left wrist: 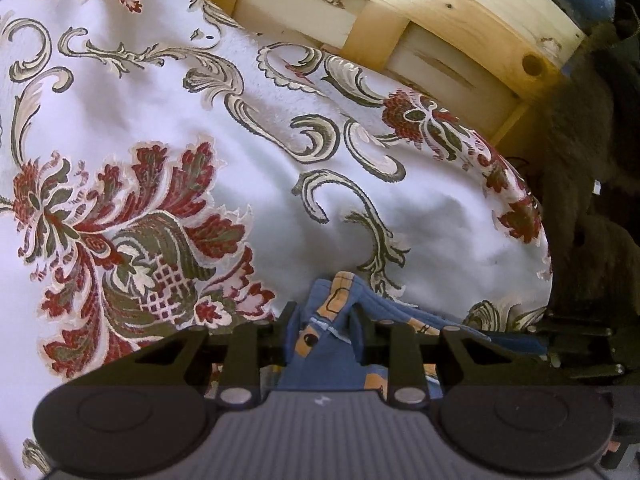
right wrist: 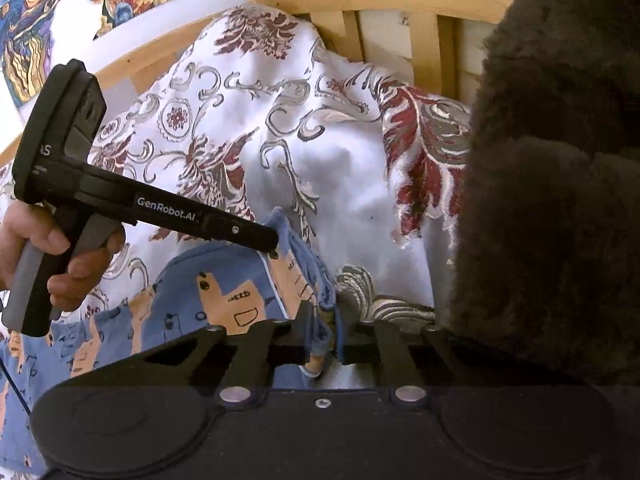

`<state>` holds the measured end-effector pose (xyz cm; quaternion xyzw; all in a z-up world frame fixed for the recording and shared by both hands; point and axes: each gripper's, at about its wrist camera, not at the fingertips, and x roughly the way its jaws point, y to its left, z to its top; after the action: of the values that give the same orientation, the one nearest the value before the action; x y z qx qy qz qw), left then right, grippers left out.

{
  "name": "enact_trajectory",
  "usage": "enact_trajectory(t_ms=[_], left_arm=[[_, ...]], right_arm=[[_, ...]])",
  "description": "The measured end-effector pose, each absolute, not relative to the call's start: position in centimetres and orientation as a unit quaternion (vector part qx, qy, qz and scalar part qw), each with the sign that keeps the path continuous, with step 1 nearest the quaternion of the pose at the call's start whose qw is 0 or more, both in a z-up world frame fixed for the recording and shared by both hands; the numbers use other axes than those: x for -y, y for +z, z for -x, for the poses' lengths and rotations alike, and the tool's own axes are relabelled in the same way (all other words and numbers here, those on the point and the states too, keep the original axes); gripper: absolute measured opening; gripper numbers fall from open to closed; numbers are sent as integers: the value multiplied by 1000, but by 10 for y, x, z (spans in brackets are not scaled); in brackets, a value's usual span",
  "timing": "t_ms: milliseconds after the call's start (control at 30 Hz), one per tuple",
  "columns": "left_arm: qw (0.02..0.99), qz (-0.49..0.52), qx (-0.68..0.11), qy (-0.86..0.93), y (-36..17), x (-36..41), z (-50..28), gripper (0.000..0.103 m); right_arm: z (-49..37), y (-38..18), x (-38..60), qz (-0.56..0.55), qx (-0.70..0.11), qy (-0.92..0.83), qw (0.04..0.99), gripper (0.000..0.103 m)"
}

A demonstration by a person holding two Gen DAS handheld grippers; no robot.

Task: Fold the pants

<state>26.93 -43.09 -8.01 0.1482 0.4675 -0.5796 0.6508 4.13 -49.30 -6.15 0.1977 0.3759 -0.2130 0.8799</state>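
blue pants (right wrist: 224, 300) pinched by left gripper (right wrist: 276, 240) marked "GenRobot.AI".

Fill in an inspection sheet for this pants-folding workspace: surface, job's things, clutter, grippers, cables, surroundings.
Surface: white bedspread with red and grey floral pattern, rumpled.
Job's things: blue printed pants, bunched at the near edge, partly spread.
Clutter: dark brown fuzzy blanket beside the bedspread.
Grippers: left gripper and right gripper each shut on a fold of the pants; a hand holds the left one.
Cables: thin dark cord near the hand.
Surroundings: wooden slatted bed frame; colourful pictures on the wall.
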Motion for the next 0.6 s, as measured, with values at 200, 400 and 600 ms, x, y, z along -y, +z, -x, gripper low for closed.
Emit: enact_trajectory(t_ms=[200,400,600], left_arm=[[659,-147,-477,-563,-66,434,-267,65],[674,-133,-504,-523,-51,444,-268,72],[644,-57,-592,-481,-41,431,-277,77]], right_arm=[[-35,-58,492,-200,-364,-216,883,10],[-29,-50,484,-184,-344,-209,897,10],[-35,-34,447,-83,-339,-184,919,10]])
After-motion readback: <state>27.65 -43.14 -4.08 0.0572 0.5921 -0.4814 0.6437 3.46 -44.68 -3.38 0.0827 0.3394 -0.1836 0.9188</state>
